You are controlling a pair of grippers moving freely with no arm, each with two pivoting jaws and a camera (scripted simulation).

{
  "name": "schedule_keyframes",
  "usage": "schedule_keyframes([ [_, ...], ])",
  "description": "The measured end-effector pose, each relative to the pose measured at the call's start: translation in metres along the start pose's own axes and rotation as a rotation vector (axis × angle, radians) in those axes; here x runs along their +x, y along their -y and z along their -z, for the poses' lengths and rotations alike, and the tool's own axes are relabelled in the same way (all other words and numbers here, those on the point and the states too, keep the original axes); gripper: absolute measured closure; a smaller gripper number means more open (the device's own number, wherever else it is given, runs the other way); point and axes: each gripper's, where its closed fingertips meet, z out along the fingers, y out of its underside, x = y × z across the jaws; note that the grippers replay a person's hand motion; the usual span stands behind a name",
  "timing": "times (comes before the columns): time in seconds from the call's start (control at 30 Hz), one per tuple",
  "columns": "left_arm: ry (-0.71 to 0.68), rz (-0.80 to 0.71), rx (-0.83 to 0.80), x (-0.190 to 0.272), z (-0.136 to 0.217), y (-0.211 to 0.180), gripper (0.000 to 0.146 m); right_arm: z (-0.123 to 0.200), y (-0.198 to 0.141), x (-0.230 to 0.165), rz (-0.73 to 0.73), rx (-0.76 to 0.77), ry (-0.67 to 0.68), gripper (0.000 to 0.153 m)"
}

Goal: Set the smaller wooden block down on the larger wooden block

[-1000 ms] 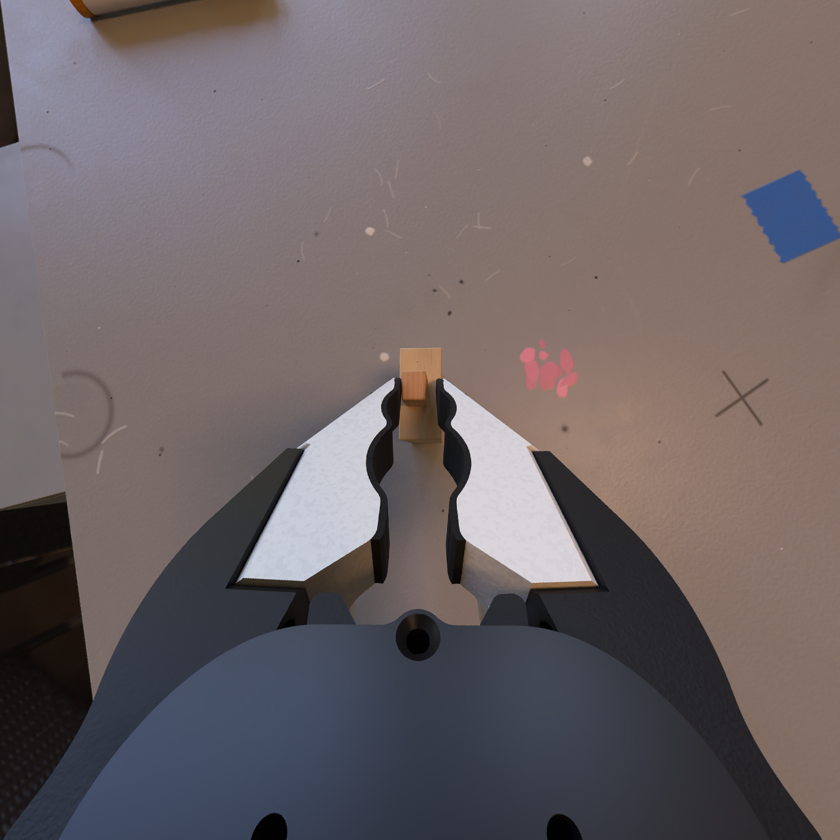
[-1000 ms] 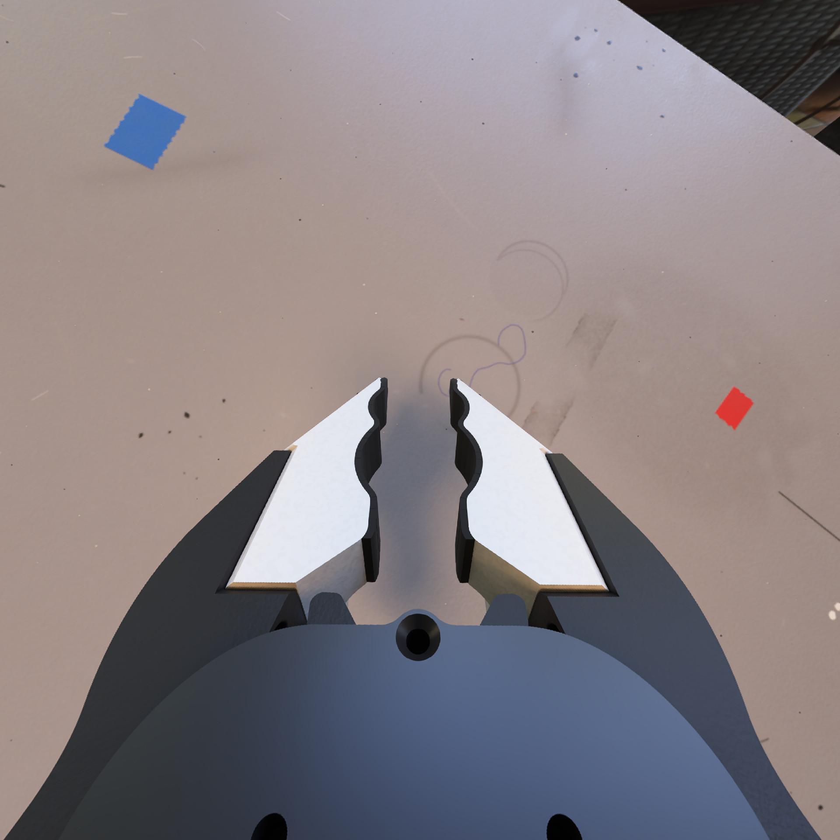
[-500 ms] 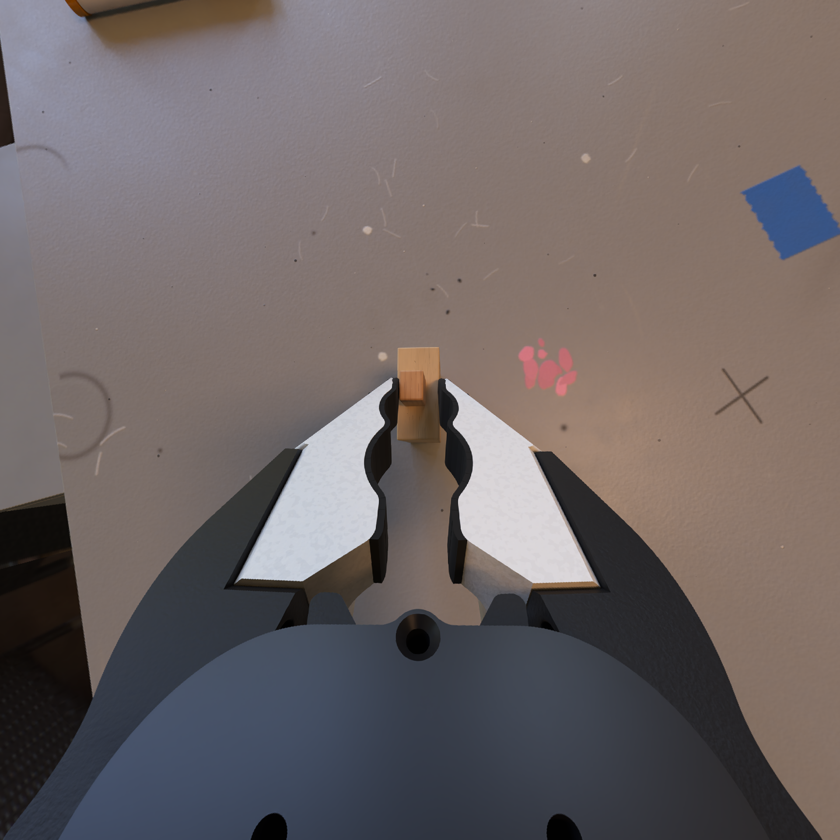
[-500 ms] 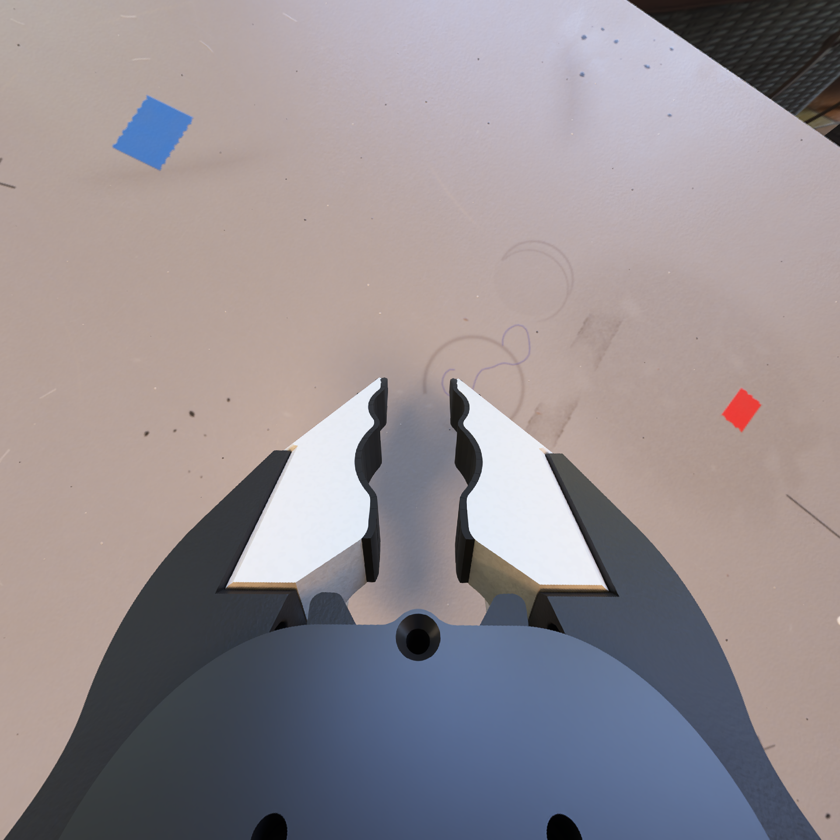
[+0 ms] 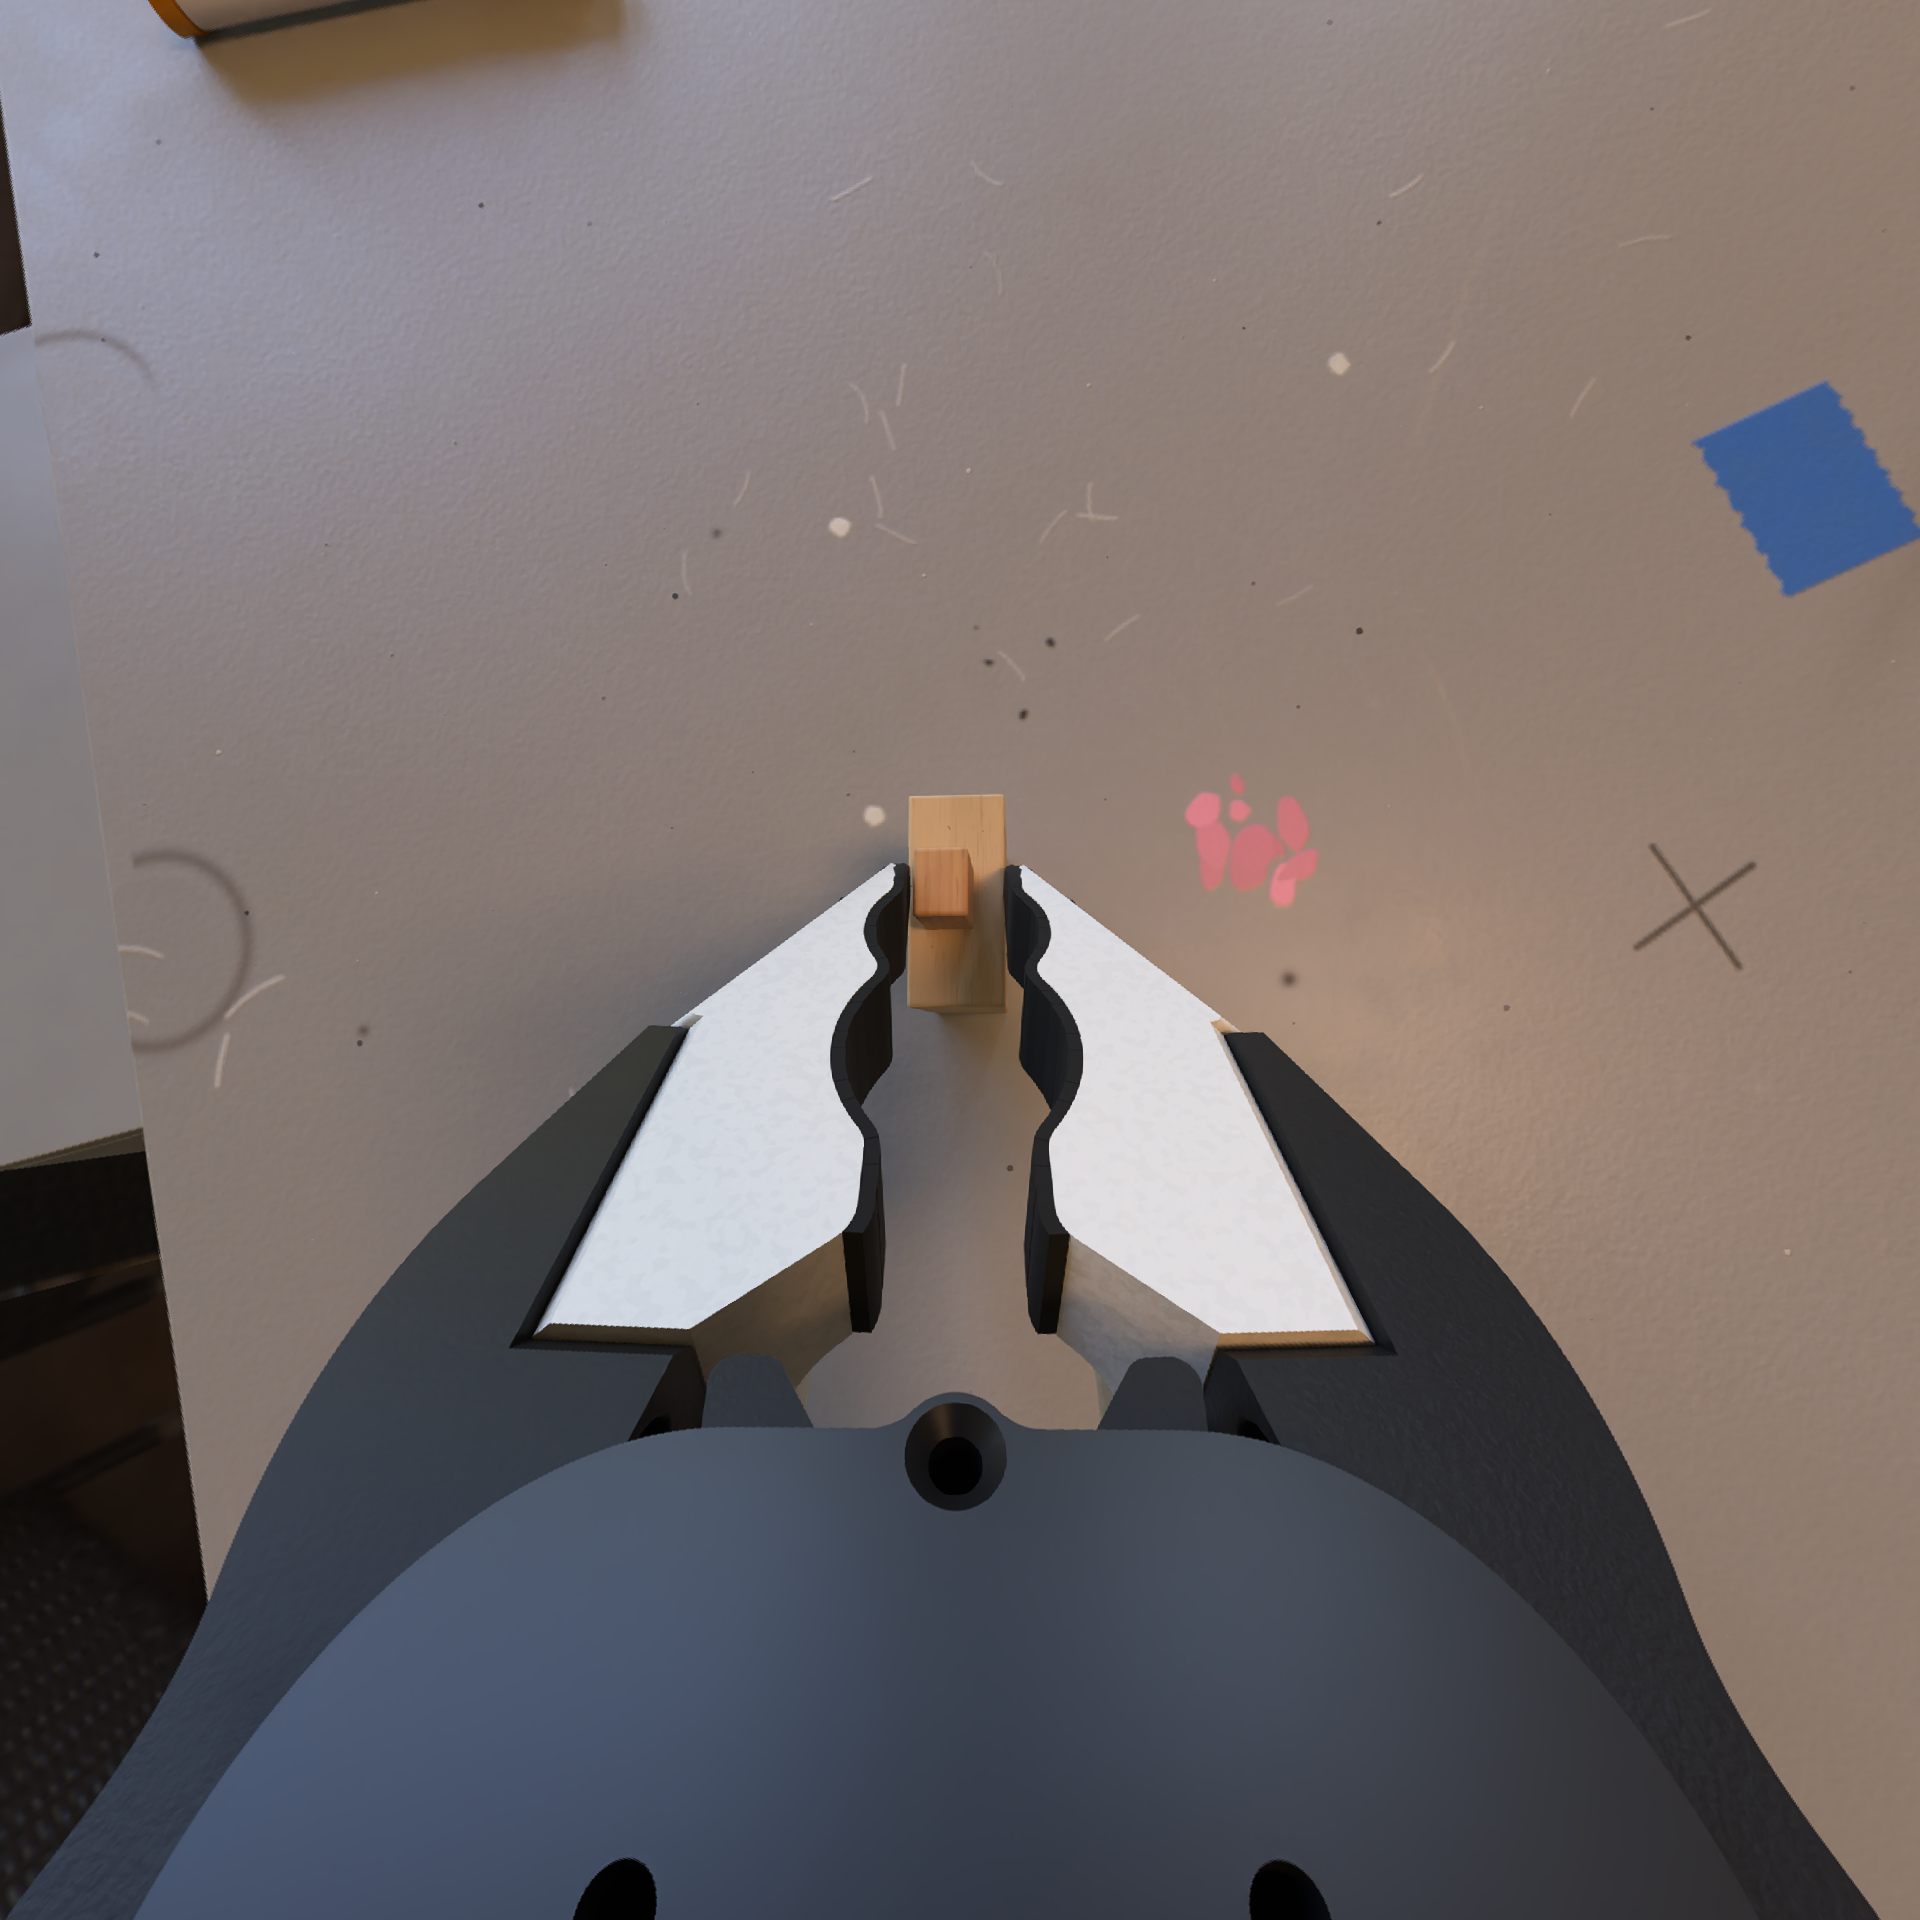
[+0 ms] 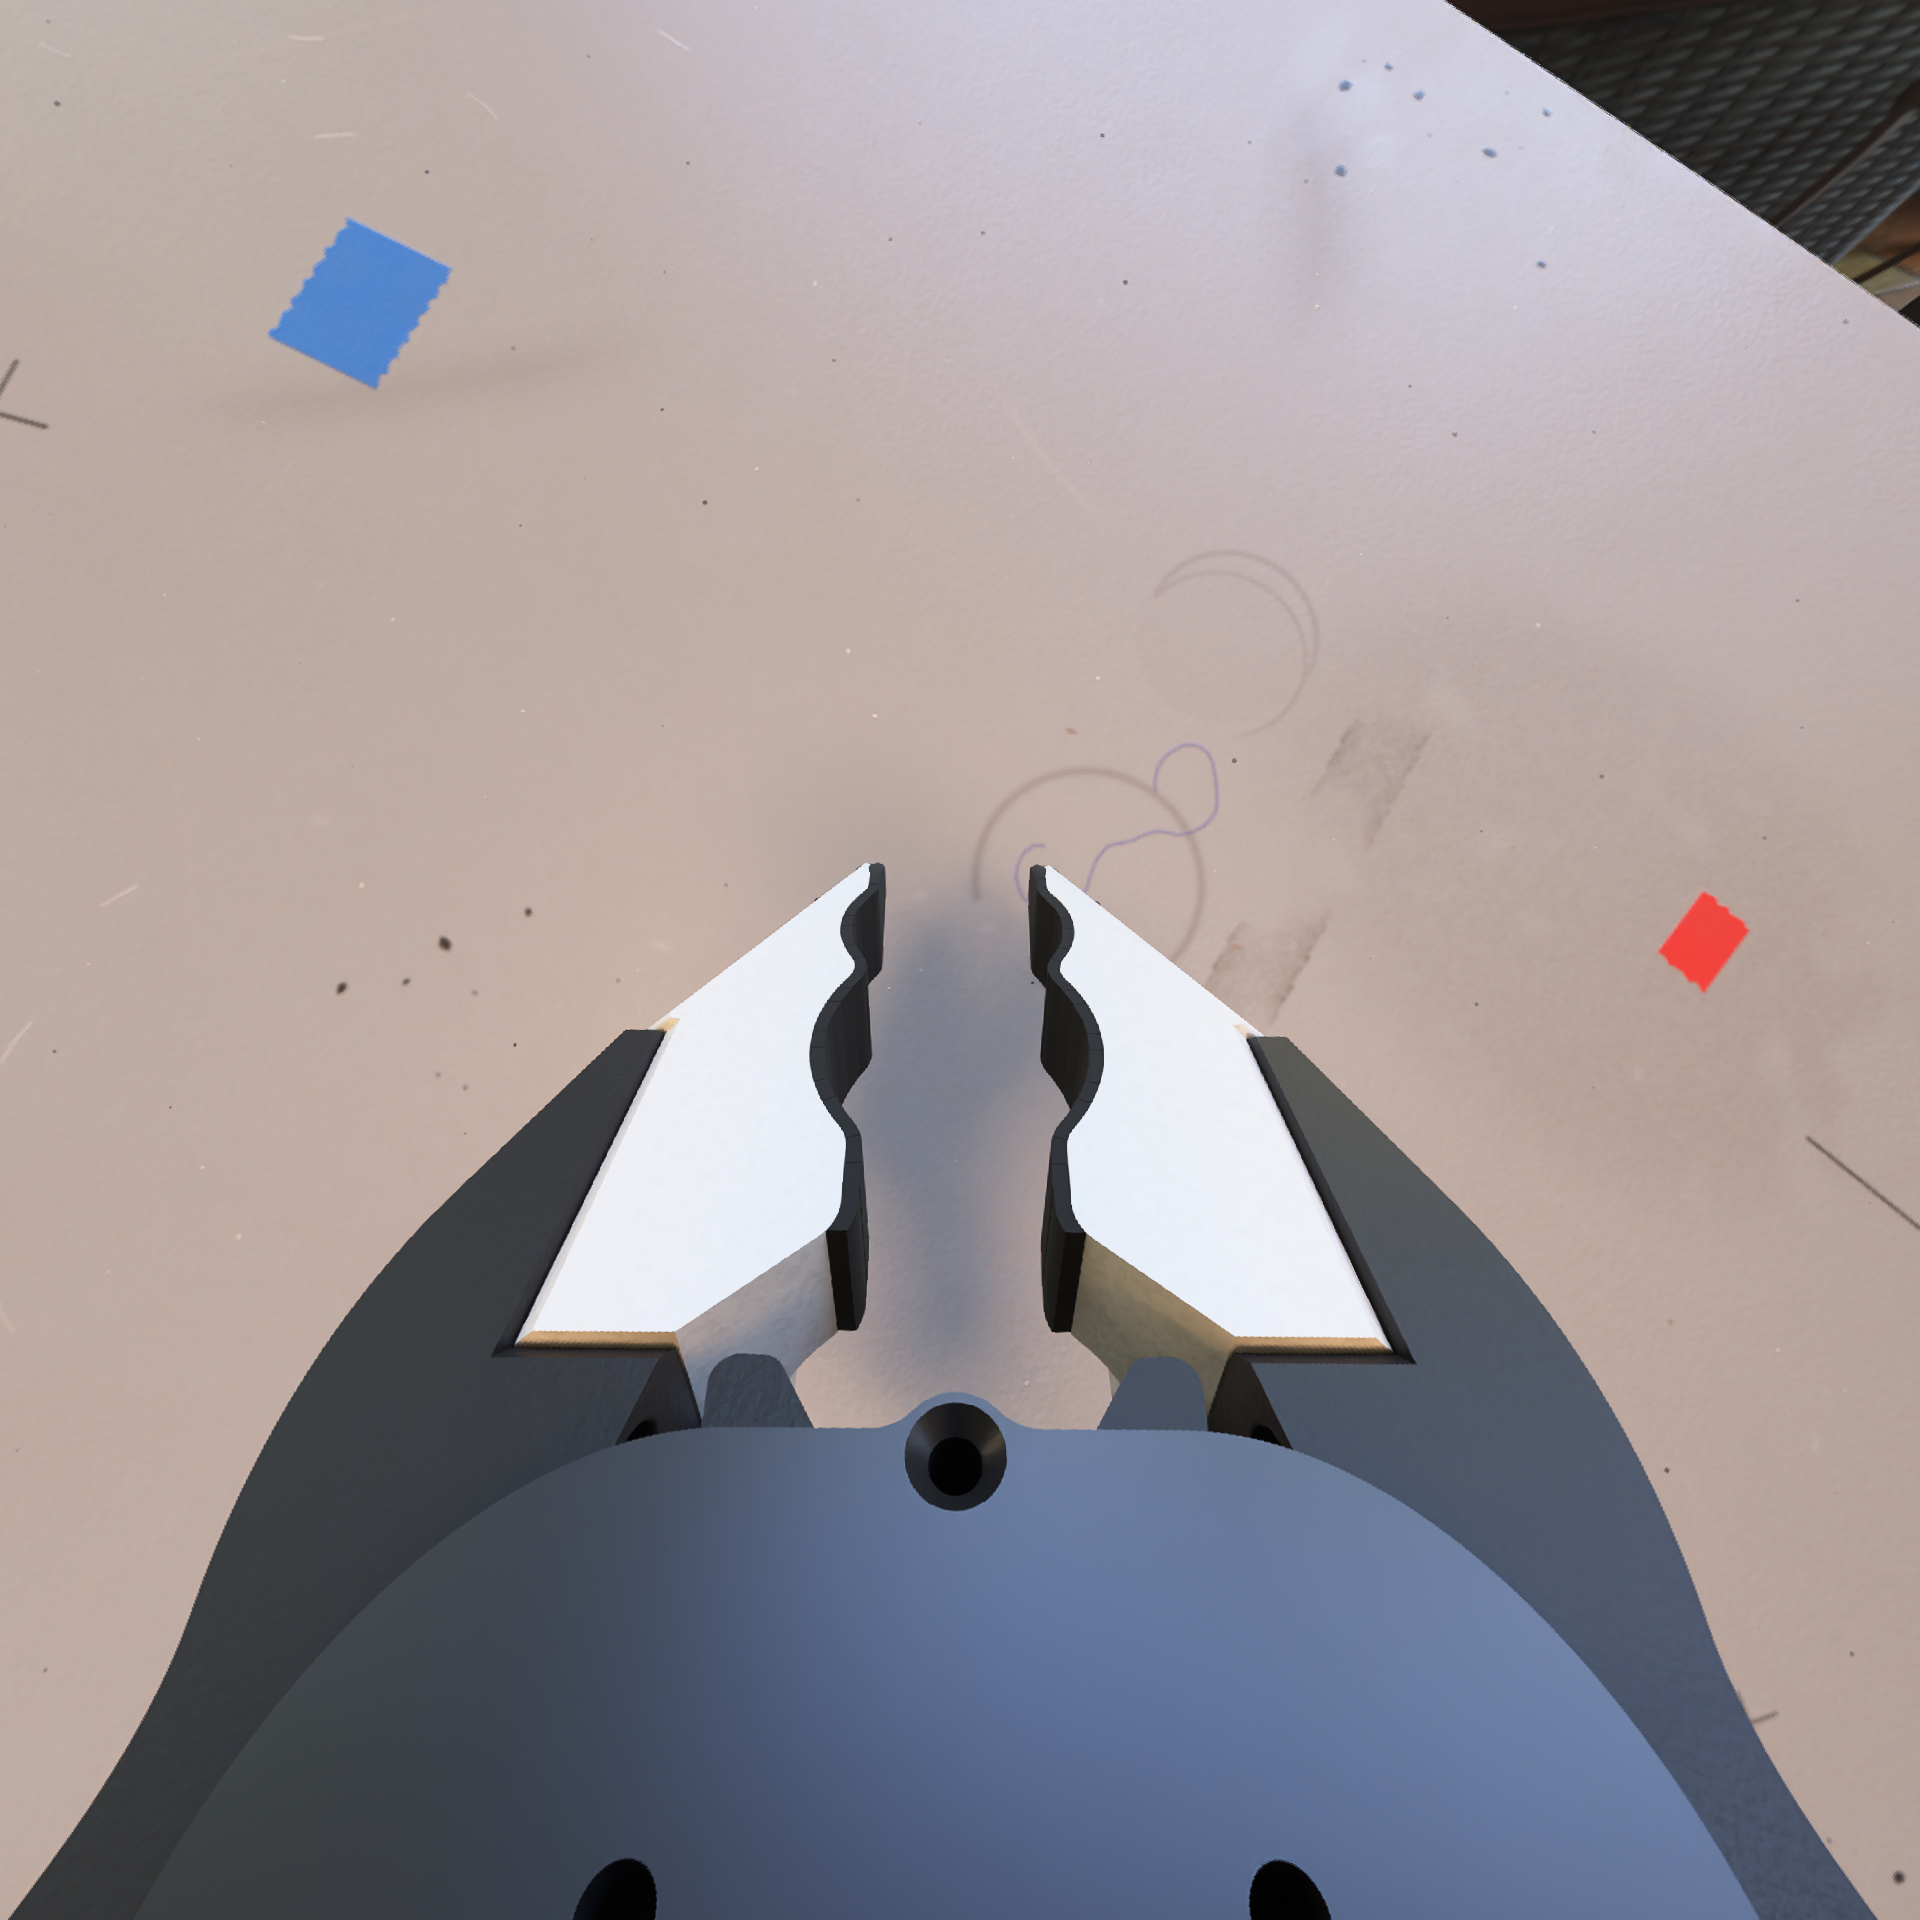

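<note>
The smaller wooden block (image 5: 941, 883), a reddish cube, rests on top of the larger pale wooden block (image 5: 956, 971), which lies flat on the grey table. My left gripper (image 5: 951, 878) is open, its fingertips on either side of the small block, with a visible gap on the right side. The left fingertip is close to the cube's side; I cannot tell if it touches. My right gripper (image 6: 956, 878) is open and empty over bare table. Neither block shows in the right wrist view.
In the left wrist view a pink stain (image 5: 1247, 847), a drawn cross (image 5: 1694, 906) and a blue patch (image 5: 1808, 488) lie flat to the right. An orange-edged object (image 5: 270, 12) lies far left. The table edge (image 5: 104, 1039) runs down the left. The right wrist view shows a red patch (image 6: 1704, 940).
My left gripper's jaws have widened a little around the small block, which stays on the larger block. The right wrist view has shifted slightly, with the blue patch now farther right.
</note>
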Motion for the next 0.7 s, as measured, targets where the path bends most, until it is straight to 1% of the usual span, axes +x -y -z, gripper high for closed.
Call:
schedule_keyframes([
  [0.7,-0.002,0.0,0.0,0.0001,-0.0004,0.0,0.128,-0.0003,0.0,-0.002,-0.003,0.002,0.015,0.125],
])
